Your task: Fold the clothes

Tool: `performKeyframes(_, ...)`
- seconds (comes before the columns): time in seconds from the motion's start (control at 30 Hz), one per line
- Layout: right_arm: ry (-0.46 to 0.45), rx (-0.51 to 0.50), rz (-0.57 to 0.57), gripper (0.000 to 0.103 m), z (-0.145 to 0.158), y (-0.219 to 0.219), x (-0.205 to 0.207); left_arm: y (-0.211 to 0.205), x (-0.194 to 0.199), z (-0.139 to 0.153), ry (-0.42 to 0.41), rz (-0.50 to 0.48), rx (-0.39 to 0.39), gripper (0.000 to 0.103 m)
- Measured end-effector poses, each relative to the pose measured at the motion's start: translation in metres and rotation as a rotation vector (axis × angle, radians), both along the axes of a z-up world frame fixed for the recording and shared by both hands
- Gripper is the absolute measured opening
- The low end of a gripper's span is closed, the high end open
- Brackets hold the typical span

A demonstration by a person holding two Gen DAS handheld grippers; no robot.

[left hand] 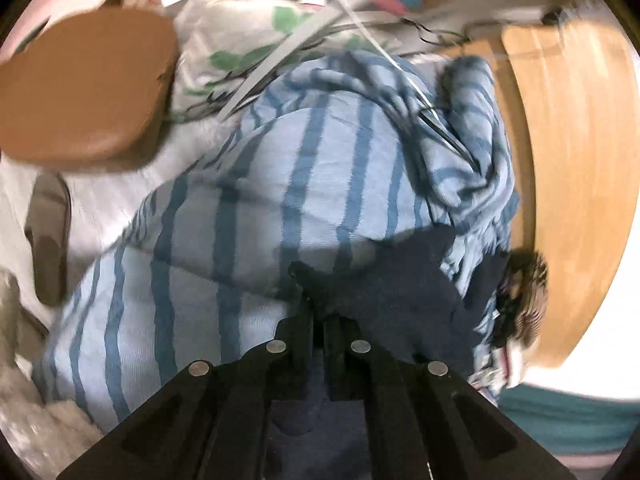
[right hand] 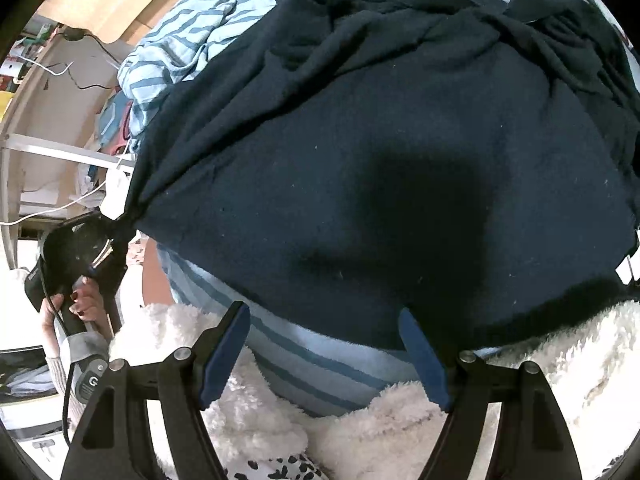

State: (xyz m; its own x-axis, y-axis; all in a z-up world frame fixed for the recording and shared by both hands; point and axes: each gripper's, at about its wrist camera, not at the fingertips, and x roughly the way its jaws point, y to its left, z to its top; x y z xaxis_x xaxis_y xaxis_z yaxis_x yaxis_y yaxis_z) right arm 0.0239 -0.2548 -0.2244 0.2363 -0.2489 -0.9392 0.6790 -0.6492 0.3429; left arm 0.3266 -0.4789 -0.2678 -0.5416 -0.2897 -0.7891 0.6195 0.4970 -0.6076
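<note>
While pinching navy garment (right hand: pixel 380 152), left gripper (left hand: pixel 318 320); right gripper (right hand: pixel 324 344) jaws apart.

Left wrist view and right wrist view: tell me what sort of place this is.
Most likely a bedroom at home. A blue striped blanket covers a bed with a wooden bed frame, a slipper lies on the floor, and a navy garment is spread for folding.

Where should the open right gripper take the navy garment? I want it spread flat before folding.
Probably the navy garment's near hem, approached from the open right gripper's side. That edge lies just past its fingertips over the striped bedding, while the left gripper pinches the opposite corner.
</note>
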Motion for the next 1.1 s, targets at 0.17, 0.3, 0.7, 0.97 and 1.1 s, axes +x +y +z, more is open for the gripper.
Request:
performKeyframes(0.17, -0.001, 0.019, -0.029, 0.08, -0.002, 0.006, -0.008, 0.011, 0.024, 0.001, 0.015, 0.105, 0.01, 0.003)
performKeyframes(0.3, -0.009, 0.022, -0.058, 0.08, -0.004, 0.009, -0.011, 0.019, 0.057, 0.012, -0.068, 0.233, -0.019, 0.003)
performKeyframes(0.7, -0.014, 0.027, 0.034, 0.08, -0.015, -0.017, 0.018, -0.008, 0.025, 0.007, 0.082, -0.015, 0.0, 0.068)
performKeyframes(0.97, -0.04, 0.059, 0.004, 0.08, -0.027, -0.012, 0.016, -0.024, -0.049, -0.03, 0.019, -0.275, 0.139, 0.067)
performKeyframes(1.1, -0.048, 0.063, 0.003, 0.08, -0.028, -0.011, 0.019, -0.023, -0.06, -0.022, -0.047, -0.298, 0.104, 0.027)
